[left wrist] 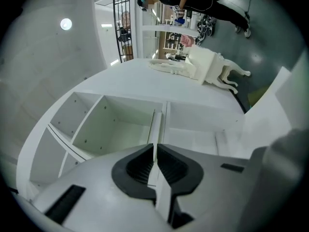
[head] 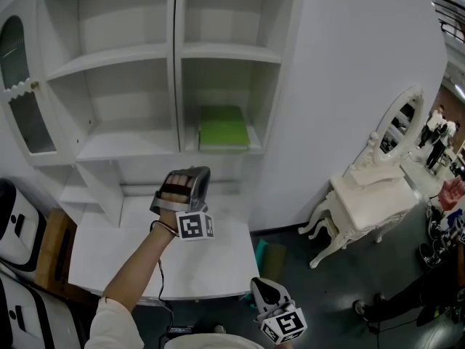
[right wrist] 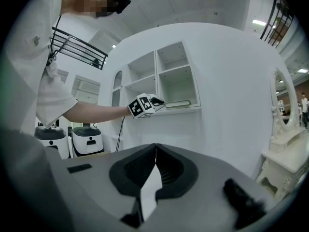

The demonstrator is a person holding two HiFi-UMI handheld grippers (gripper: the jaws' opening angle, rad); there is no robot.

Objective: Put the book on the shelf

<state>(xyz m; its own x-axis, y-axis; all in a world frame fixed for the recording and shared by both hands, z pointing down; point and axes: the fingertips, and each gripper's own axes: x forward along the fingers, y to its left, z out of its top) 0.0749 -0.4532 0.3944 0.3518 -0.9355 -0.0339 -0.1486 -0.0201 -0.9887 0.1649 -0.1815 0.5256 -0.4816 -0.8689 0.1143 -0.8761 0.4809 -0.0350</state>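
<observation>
Our left gripper (head: pixel 190 174) is held out on a bare forearm toward the shelf unit (head: pixel 176 64), close to the front edge of its lower right compartment. Its jaws are drawn together with nothing between them; the left gripper view shows only a thin slit between the dark pads (left wrist: pixel 137 166). We see the green book (head: pixel 224 131) lying flat on the floor of that same compartment, beyond the jaw tips and apart from them, well inside the shelf unit rather than at its edge. Our right gripper (right wrist: pixel 155 148) hangs low and well away from the shelf unit, with its jaws likewise closed on nothing and pointing toward the unit from a distance. From the right gripper view the book is only a thin pale sliver next to the left gripper's marker cube, so we cannot tell how far apart they are from that side. We cannot read anything on the book's cover, and its spine and thickness are hard to judge. The left gripper view looks into bare compartments of the shelf unit and does not take in the book. In the head view the bottom edge cuts off the right gripper. The arched door (head: pixel 22 93) at the shelf unit's left is also partly out of frame.
</observation>
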